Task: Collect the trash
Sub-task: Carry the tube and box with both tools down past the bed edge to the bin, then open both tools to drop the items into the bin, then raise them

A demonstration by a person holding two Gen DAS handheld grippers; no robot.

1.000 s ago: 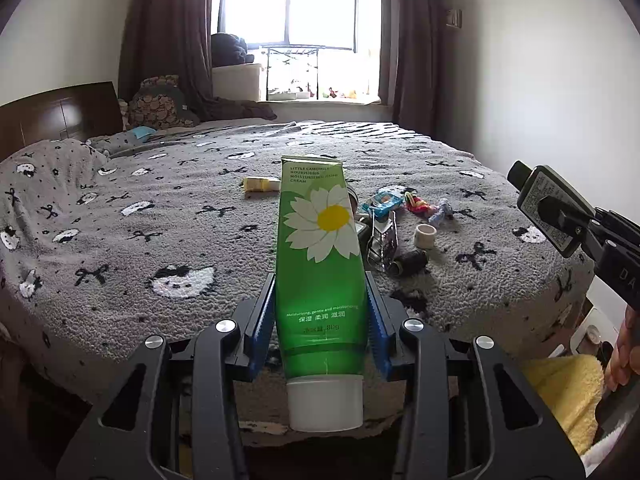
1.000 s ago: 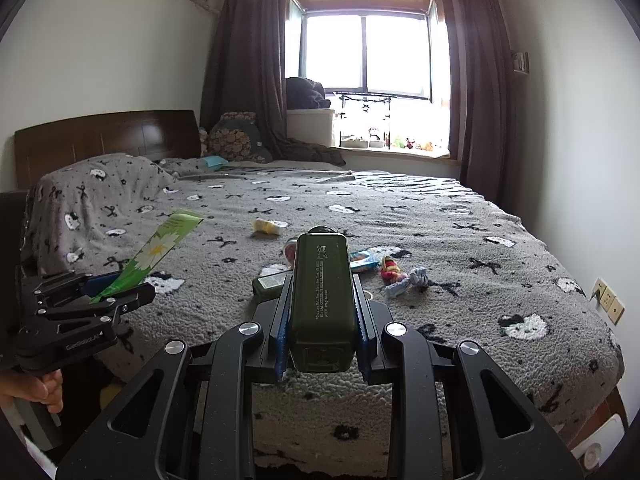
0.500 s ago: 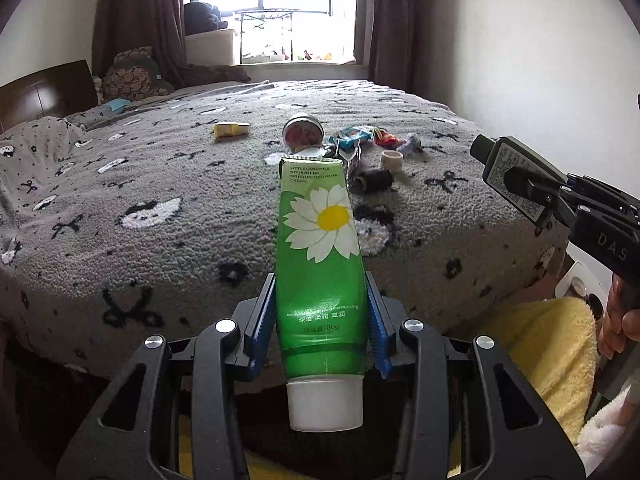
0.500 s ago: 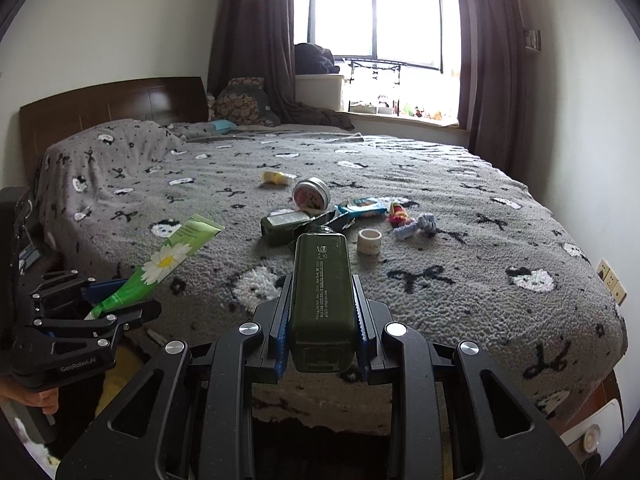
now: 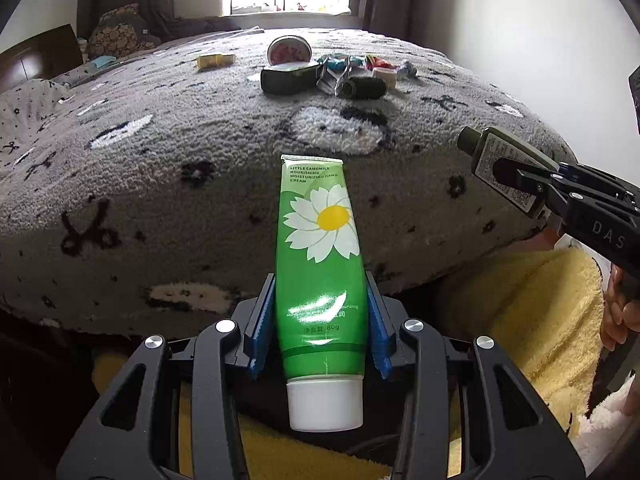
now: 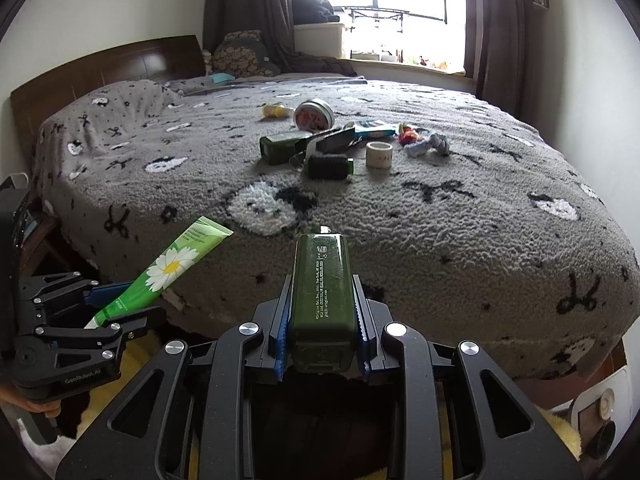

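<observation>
Both grippers have dropped below the bed's edge. Left gripper (image 5: 320,328) clamps the soft, squashable green hand-cream tube (image 5: 320,264) near its cap; right gripper (image 6: 320,340) grips the rigid dark-green bottle (image 6: 322,292) low on its flat sides. More clutter (image 6: 324,148) waits mid-bed (image 6: 480,240).

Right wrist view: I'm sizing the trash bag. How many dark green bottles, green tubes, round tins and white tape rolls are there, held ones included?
Dark green bottle: 3
Green tube: 1
Round tin: 1
White tape roll: 1
Total: 6
</observation>
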